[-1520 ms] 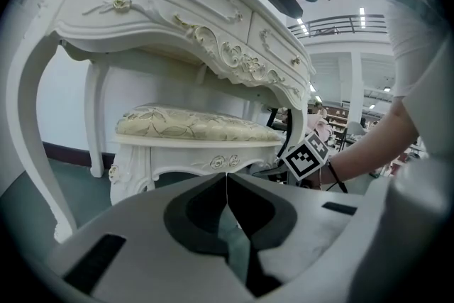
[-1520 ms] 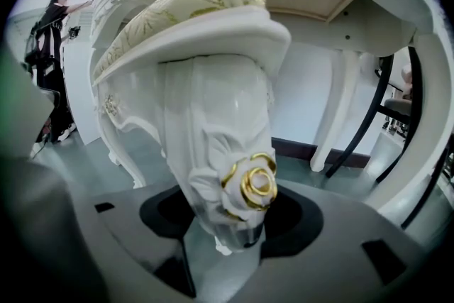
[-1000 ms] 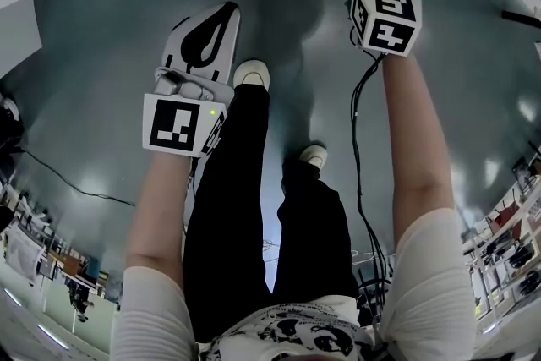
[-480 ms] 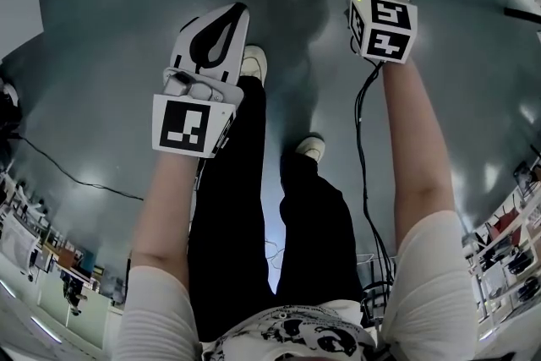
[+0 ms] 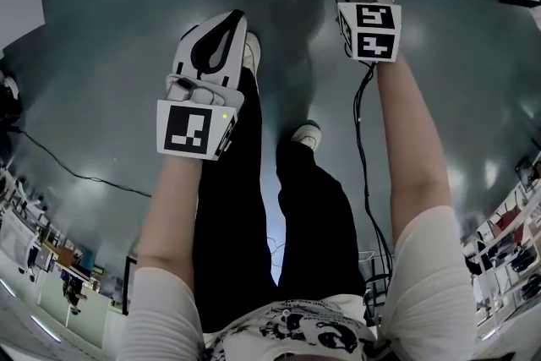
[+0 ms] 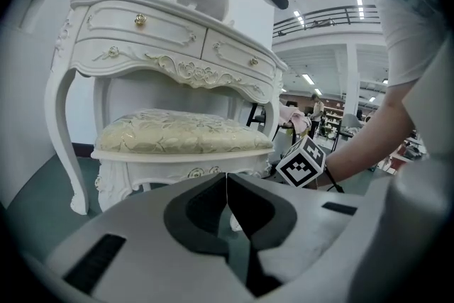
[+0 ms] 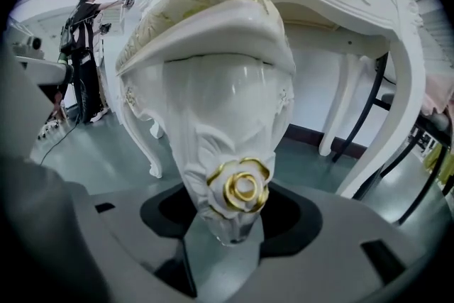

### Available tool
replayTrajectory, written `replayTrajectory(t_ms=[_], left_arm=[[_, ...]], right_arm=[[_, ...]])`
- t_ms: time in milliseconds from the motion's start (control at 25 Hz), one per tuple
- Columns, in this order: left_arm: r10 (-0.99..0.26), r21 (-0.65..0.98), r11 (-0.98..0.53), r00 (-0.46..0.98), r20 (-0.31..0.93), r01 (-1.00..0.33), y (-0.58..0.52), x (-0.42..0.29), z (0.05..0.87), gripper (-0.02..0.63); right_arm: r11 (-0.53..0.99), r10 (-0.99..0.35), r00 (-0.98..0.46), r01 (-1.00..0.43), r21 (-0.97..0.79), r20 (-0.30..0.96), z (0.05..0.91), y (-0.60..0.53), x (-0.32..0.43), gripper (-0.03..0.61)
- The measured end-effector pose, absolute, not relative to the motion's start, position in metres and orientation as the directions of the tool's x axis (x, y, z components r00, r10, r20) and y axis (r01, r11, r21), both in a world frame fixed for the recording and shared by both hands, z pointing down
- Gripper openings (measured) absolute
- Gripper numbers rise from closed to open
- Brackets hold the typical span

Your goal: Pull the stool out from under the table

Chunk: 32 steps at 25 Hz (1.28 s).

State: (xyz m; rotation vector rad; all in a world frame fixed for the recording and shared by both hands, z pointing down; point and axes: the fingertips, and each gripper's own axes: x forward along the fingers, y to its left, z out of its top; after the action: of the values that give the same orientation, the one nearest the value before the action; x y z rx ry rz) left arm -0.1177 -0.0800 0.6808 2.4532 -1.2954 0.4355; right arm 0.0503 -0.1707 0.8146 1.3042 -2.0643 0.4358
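Gleaming white stool (image 6: 177, 161), cream cushion (image 6: 183, 133), gilt-rose leg (image 7: 230, 177)

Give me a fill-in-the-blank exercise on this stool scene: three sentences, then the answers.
1. The right hand-held gripper is shut on the white carved stool leg, just at its ____-coloured rose ornament.
2. The left hand-held gripper has its jaws ____, with nothing between them.
3. The ornate dressing table behind the stool's padded cream cushion is painted ____.

Answers: gold; closed; white.
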Motion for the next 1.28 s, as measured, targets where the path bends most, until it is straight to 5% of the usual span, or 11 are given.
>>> replayTrajectory(t_ms=[280,1280], left_arm=[[-0.748,0.156,-0.522,0.538,0.389,-0.839,0.057,-0.070,0.676,0.021],[-0.742,0.156,-0.482,0.496,0.451,-0.862,0.048,-0.076,0.687,0.021]], right_arm=[[0.481,-0.655,-0.313,-0.874,0.061,0.688,0.819,-0.023,0.088,0.262],[0.569,-0.600,-0.380,-0.821,0.041,0.704,0.822,-0.035,0.082,0.264]])
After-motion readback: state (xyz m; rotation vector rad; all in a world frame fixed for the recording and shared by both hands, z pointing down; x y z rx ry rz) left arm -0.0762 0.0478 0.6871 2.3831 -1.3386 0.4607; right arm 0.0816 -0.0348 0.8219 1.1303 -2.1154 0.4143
